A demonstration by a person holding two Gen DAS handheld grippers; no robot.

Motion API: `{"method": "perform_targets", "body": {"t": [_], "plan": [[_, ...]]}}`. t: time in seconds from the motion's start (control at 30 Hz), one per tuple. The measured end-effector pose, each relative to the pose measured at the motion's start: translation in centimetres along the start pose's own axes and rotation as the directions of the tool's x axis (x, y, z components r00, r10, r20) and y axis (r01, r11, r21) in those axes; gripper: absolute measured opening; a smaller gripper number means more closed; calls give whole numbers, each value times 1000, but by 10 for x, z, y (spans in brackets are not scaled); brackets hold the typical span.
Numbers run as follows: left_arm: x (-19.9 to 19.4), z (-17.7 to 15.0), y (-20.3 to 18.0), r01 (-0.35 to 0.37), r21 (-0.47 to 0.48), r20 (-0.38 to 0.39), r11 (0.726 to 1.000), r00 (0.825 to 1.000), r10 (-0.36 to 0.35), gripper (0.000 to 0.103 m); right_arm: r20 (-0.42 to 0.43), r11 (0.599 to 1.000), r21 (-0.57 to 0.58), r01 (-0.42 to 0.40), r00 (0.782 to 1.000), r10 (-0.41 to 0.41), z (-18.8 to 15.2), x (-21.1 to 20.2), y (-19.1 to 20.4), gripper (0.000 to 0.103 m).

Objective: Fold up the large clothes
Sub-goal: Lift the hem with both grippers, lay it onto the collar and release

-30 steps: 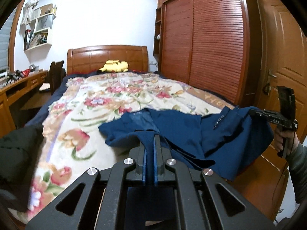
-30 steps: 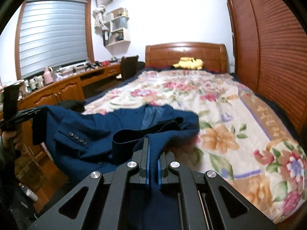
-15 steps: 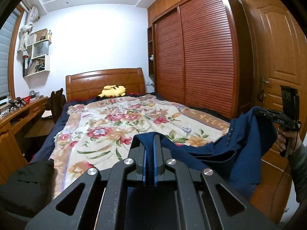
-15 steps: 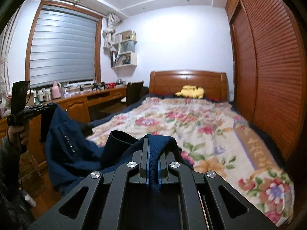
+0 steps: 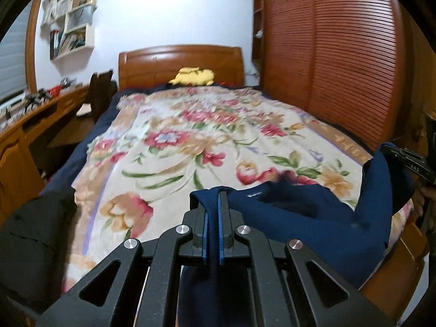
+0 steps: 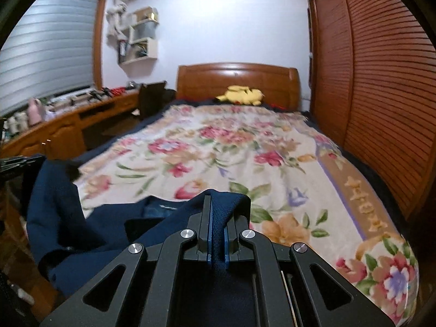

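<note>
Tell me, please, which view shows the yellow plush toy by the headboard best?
The right wrist view: the yellow plush toy lies nearer the middle and looks somewhat sharper against the headboard. The left wrist view shows the same toy more blurred.

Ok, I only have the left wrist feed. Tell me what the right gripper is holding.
Observer: The right gripper is shut on a fold of the navy jacket; cloth sits between its blue pads.
Operator: Describe the blanket beside it.
Observer: The floral blanket to its right lies uncovered down to the bed's near corner; the jacket spreads only to its left.
Operator: Check the desk side.
Observer: A pink bottle stands on the desk, below the window blind.
</note>
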State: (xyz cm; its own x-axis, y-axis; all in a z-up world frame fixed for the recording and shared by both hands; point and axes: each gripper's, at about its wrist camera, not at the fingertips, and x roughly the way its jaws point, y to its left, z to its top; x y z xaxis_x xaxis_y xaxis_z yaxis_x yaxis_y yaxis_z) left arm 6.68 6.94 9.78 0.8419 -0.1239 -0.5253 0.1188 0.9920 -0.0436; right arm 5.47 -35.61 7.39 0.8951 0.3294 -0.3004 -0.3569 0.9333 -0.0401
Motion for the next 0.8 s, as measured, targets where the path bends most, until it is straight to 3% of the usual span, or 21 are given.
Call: {"method": "perform_targets", "body": {"t": [0.33,0.53,0.6,0.63,0.67,0.7,0.77,0.8], "plan": [[67,11,19,-69,-11,-43,998,997,69,6,-25,996,27,88,996,-87,25,71,1,5],[94,-3,23,-24,-33,-121,999,992,20,12,-193,985,78,151,972,-134,13,132,0,5],[94,-11,18,-13,-12,-137,1000,991,11,21,-242,987,63,149,962,-129,8,144,4,12],[92,-15,15,-1,1,-142,1000,990,1,31,-263,988,46,144,956,-127,5,148,8,16],[89,-18,13,7,7,-142,1000,990,-6,42,-276,989,27,144,952,-131,2,148,12,26],[84,-23,10,17,14,-138,1000,990,-15,45,-284,990,11,141,950,-132,0,147,16,34],[75,-25,7,21,22,-135,1000,991,-18,67,-277,989,-14,144,950,-143,-1,138,22,75],[68,-27,6,25,25,-125,999,992,-21,74,-265,987,-27,157,951,-159,1,129,23,80]]}}
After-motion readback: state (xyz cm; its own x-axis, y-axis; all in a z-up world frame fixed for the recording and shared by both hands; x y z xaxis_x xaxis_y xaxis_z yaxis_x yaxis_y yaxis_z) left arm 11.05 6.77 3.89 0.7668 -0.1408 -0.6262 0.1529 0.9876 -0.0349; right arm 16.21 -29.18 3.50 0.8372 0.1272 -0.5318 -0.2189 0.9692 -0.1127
